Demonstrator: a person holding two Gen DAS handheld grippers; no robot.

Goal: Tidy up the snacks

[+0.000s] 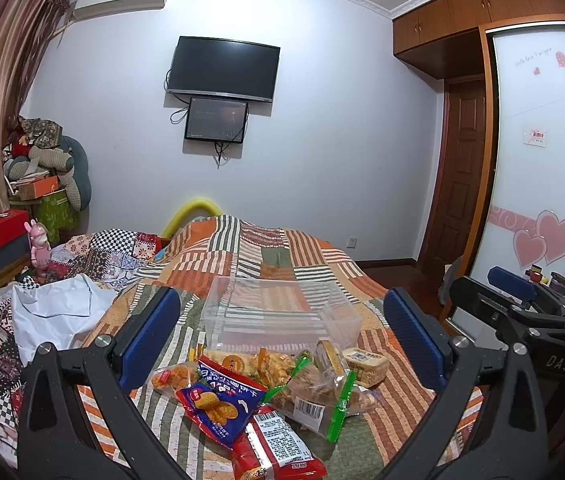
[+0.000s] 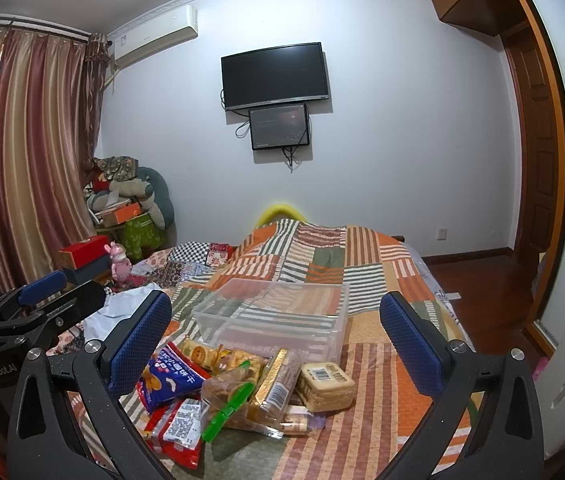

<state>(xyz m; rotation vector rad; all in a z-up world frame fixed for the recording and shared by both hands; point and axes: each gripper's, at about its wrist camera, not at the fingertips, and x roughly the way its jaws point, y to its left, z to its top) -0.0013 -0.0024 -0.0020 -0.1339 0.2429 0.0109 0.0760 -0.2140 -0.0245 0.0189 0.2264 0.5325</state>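
A pile of snack packets lies on the striped bed quilt: a blue cracker bag [image 1: 218, 404] [image 2: 168, 382], a red packet [image 1: 278, 448] [image 2: 180, 430], a clear bag of biscuits with a green clip [image 1: 318, 394] [image 2: 228, 404], a gold-wrapped packet [image 2: 278, 380] and a pale cake pack [image 1: 364, 364] [image 2: 324, 384]. An empty clear plastic box [image 1: 282, 312] [image 2: 278, 316] stands just behind the pile. My left gripper [image 1: 282, 344] is open above the pile, holding nothing. My right gripper [image 2: 278, 344] is open above the pile, holding nothing. Each gripper shows at the edge of the other's view.
The patchwork quilt [image 1: 322, 264] covers the bed. White cloth [image 1: 58, 308] and patterned fabrics lie at the left. Boxes and a pink toy [image 1: 38, 248] stand on a side table. A wardrobe [image 1: 542, 160] and wooden floor are to the right.
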